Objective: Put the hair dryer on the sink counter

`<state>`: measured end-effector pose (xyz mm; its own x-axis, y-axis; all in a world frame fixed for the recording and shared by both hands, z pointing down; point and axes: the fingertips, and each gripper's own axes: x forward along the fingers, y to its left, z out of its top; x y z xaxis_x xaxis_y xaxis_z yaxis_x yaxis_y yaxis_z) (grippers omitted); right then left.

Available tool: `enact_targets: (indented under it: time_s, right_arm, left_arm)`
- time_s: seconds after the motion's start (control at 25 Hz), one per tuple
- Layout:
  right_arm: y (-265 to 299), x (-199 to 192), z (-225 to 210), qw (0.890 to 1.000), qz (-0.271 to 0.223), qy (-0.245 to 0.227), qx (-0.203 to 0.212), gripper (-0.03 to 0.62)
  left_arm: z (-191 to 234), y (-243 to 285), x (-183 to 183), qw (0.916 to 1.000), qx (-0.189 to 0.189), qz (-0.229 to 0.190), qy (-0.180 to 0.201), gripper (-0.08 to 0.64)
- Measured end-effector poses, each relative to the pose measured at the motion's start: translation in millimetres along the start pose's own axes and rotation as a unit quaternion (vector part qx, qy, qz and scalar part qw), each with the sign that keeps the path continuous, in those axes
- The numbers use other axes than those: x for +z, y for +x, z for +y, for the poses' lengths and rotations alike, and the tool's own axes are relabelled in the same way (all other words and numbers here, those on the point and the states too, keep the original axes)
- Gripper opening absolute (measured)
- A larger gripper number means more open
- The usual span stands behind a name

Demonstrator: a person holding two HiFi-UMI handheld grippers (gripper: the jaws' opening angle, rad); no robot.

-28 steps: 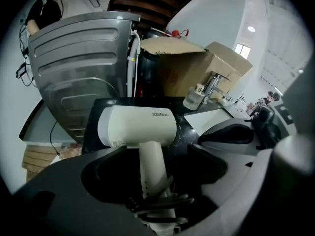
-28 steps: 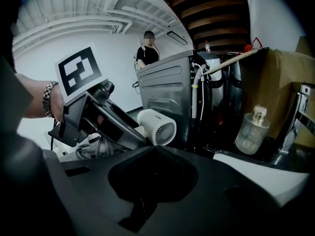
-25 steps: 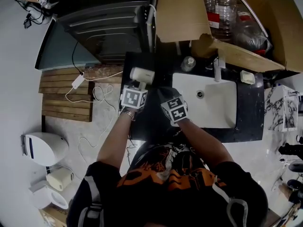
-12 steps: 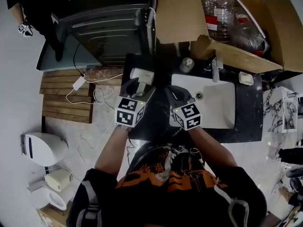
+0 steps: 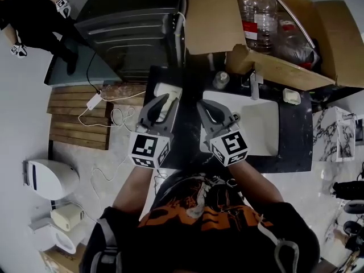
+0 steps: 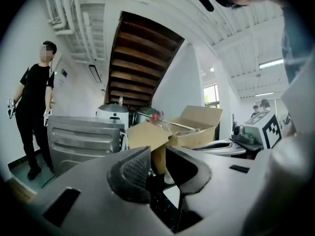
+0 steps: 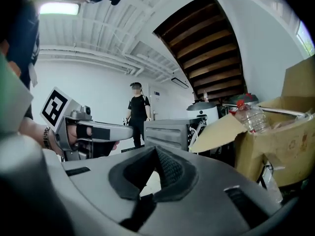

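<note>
Placing step looks pretty much done here. The cream plastic hair dryer (image 5: 170, 90) is seen lying on the black sink tabletop (image 5: 185, 127), just left of the white basin (image 5: 259, 129), and it isn't gripped by anything. The left tongs (image 6: 158, 161) are held above it; their jaws have just been closing and are down to a narrow slit, with nothing caught between them. The right tongs (image 7: 156, 161) are pressed together and empty too. Probably only a pull-back is left. The dryer is parked near the tabletop's left edge, so it shouldn't be nudged while both tongs are drawn clear.
</note>
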<state>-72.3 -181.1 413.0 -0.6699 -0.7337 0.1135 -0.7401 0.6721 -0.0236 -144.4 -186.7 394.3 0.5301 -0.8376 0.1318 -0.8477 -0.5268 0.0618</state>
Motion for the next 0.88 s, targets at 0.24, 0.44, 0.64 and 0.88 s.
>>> enact_targets:
  time_s: [0.24,0.44,0.64,0.88]
  right_arm:
    - [-21,38,4,0.999,-0.043,-0.009,0.009,0.014]
    - [-36,58,7,0.997,-0.067,-0.016,0.017,0.014]
    - [-50,74,13,0.996,-0.081,-0.025,0.028,0.014]
    - [-67,93,24,0.993,-0.101,-0.044,0.040,0.014]
  left_arm:
    - [-11,-19,26,0.9990,0.009,-0.044,-0.002,0.037]
    - [-33,-30,43,0.9981,-0.007,-0.061,0.006,0.023]
    - [-50,-38,57,0.9970,-0.008,-0.069,0.034,0.023]
    - [-64,-48,64,0.9969,-0.017,-0.073,0.024,0.023]
